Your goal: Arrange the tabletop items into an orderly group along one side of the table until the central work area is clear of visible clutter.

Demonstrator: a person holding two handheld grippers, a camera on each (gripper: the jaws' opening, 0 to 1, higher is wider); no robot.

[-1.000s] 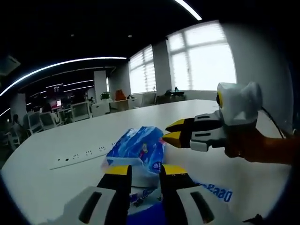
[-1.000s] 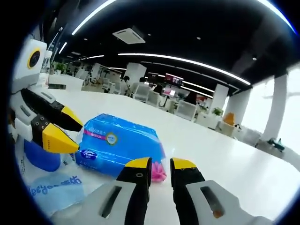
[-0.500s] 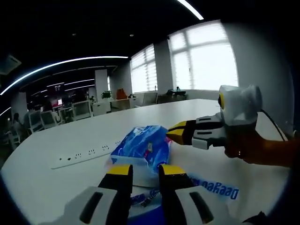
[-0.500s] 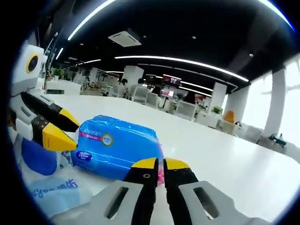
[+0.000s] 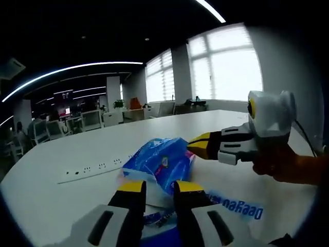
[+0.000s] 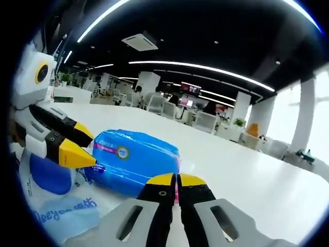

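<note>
A blue plastic pack of tissues (image 5: pixel 159 159) (image 6: pixel 131 159) lies on the white table, partly on a white and blue printed plastic bag (image 5: pixel 231 206) (image 6: pixel 56 206). My right gripper (image 6: pixel 176 180) is shut on the pack's pink end seam; it comes in from the right in the left gripper view (image 5: pixel 197 146), its yellow tips at the pack's edge. My left gripper (image 5: pixel 159 188) stands open just short of the pack, with bag film showing between its jaws. It enters the right gripper view (image 6: pixel 79 144) from the left, its tips over the bag beside the pack.
A white power strip (image 5: pixel 90 170) lies on the table (image 6: pixel 247 175) left of the pack. An orange sleeve (image 5: pixel 293 170) holds the right gripper. Office desks and chairs stand far behind, with windows at the back.
My right gripper's jaws have closed from apart onto the pack's end. The left gripper's jaws keep the same gap. The pack has shifted slightly.
</note>
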